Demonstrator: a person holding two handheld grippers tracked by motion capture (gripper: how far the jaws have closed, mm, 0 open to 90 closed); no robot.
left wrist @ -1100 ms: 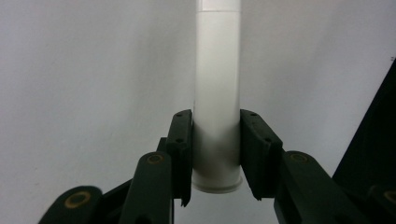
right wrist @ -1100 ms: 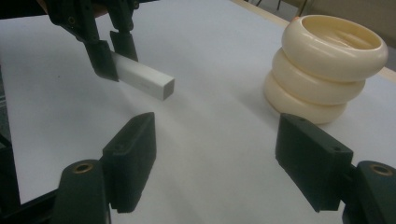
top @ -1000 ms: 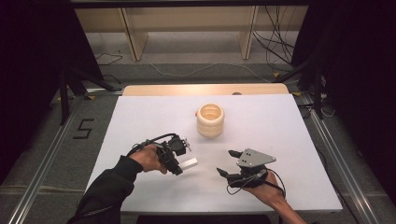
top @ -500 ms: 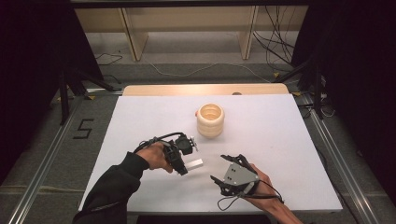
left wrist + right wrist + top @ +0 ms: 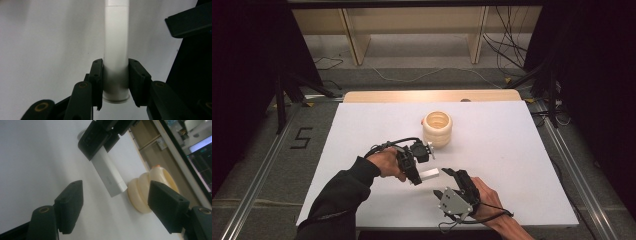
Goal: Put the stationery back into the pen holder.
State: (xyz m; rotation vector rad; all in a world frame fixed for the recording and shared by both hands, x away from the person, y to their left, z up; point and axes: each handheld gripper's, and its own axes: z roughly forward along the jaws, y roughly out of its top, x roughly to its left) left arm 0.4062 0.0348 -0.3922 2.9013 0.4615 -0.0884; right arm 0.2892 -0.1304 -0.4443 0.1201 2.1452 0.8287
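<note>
I have the white tube (image 5: 429,174) clamped in my left hand-held gripper (image 5: 416,176), lifted in front of the ribbed cream pot (image 5: 437,128). My right hand-held gripper (image 5: 451,174), jaws apart, hasn't taken its free end yet.

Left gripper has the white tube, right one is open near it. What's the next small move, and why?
Probably ease the right gripper forward so its open jaws straddle the free end of the white tube, then close. The left gripper is shut on the tube's other end and holds it out toward the right one, whose jaws stand wide and short of the tube, touching nothing.
</note>
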